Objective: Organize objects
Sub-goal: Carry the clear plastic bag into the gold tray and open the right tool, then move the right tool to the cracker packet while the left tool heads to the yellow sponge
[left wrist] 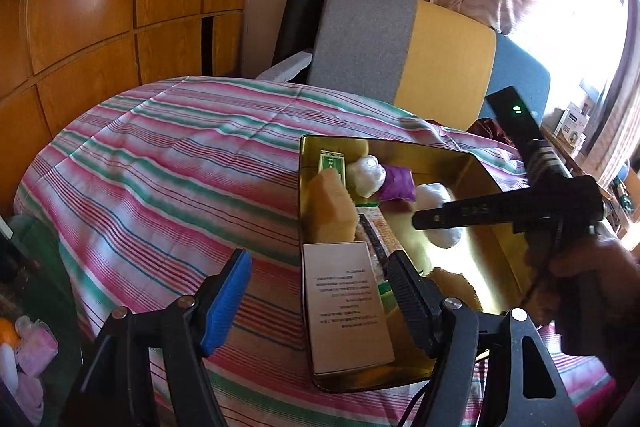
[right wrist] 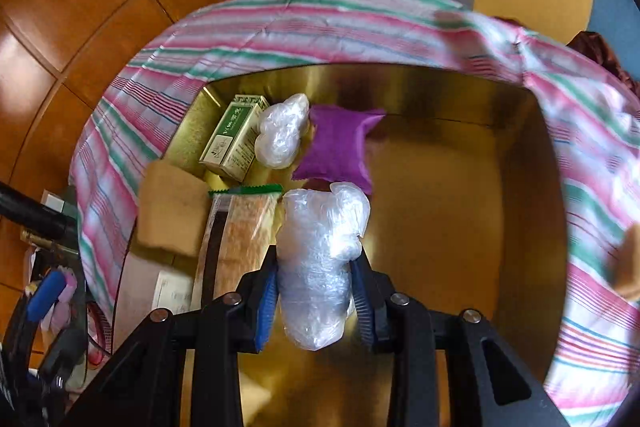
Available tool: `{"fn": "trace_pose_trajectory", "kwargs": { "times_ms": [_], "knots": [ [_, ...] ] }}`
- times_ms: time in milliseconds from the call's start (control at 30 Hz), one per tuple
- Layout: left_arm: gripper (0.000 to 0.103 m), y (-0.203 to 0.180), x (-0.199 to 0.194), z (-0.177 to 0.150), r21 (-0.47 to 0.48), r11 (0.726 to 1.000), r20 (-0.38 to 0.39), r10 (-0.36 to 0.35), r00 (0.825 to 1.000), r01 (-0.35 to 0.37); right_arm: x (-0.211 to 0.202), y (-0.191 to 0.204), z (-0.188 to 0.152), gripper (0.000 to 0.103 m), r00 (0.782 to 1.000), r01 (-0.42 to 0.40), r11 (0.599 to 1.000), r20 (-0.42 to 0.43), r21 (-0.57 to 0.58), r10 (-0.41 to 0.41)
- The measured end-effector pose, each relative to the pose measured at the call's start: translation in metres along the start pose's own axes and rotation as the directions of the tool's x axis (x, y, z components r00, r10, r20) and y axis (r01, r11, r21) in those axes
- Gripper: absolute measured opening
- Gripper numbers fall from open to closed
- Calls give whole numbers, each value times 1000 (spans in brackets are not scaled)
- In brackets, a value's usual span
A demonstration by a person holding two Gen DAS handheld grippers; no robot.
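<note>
My right gripper (right wrist: 316,291) is clamping the plastic-wrapped bundle (right wrist: 320,259) above the gold tray (right wrist: 460,227); my left gripper (left wrist: 316,303) is hanging open, empty; the slick wrap risks slipping out, landing on the purple pouch (right wrist: 338,147).

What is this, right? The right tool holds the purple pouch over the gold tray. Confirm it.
Not the purple pouch: that lies on the gold tray's floor. The right tool is shut on a clear plastic bundle, over the tray as you say. The right wrist view shows it.
</note>
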State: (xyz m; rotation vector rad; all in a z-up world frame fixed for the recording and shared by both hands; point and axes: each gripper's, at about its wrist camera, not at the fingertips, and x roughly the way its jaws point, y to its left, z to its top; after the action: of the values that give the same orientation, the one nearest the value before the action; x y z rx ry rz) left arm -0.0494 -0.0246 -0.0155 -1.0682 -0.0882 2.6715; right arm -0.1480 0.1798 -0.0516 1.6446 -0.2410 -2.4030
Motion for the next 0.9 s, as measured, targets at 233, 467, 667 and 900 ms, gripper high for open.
{"fn": "trace_pose_trajectory", "kwargs": {
  "times_ms": [233,467,667,900],
  "knots": [
    [73,0,6,-4,-4,1000,-20,4,1000,-4,12,2,4,46,999,-51,998,6,27,51],
    [73,-8,-3,-2,21,1000,4,3,1000,-3,-28,-6,-19,46,994,-72,997,82,30,69],
    [75,-19,-17,-1,56,998,29,9,1000,-11,-78,-28,-52,46,982,-83,996,174,42,75],
    [75,-37,-32,1,118,993,54,2,999,-9,-125,-86,-94,46,971,-17,993,238,119,-11]
  ]
}}
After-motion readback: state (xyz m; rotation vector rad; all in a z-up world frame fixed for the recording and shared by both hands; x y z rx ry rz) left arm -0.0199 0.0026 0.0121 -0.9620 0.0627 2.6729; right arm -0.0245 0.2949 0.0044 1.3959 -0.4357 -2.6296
